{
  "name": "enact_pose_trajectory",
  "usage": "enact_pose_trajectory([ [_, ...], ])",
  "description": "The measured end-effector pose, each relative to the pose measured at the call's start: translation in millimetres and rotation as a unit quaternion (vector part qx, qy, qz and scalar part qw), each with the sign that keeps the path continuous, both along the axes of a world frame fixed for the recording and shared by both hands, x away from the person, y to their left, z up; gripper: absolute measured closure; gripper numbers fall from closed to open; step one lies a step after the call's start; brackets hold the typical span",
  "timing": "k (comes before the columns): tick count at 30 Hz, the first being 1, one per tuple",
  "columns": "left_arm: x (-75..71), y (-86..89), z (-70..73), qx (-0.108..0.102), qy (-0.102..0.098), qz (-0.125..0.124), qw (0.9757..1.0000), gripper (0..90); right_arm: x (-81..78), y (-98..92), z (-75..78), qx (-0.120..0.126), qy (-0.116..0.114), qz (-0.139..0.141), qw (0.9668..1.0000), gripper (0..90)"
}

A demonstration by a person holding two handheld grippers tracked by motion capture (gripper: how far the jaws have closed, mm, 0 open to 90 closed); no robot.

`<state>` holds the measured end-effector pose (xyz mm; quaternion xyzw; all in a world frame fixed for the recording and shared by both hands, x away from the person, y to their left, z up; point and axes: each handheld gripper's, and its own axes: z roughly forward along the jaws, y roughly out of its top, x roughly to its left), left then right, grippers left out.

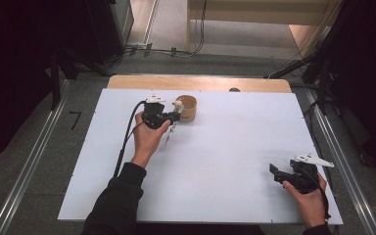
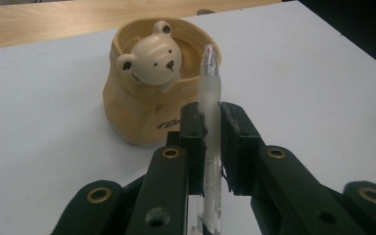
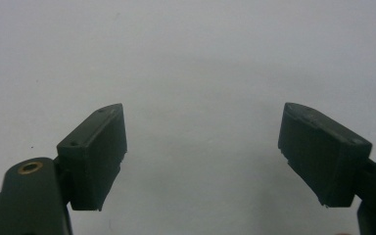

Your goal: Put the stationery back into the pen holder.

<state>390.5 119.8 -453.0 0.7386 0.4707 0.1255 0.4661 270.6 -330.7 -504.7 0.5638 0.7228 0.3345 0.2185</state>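
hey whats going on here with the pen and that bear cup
A person works at a white table with a gripper in each hand. The left gripper is shut on a clear pen, held upright just in front of the tan bear cup. The right gripper rests open over bare table, holding nothing.

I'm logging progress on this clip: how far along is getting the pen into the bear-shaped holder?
Done: the left gripper is shut on the clear pen and holds it upright just in front of the tan bear pen holder. In hand: bringing the pen over the holder's rim. Left: lowering it inside and letting go. The right gripper rests open over the white table, holding nothing.
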Motion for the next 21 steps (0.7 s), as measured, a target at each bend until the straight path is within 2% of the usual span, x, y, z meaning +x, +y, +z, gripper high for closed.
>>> enact_pose_trajectory([
  [17, 17.6, -9.5, 11.7, 0.005, 0.0, -0.001, 1.0, 81.3, 0.3, 0.4, -0.3, -0.001, 0.0, 0.003, 1.0, 16.5],
  [21, 22.1, -11.0, 12.6, 0.0, 0.0, 0.0, 1.0, 81.2, 0.5, 0.2, -0.3, -0.001, -0.001, 0.004, 1.0, 16.5],
])
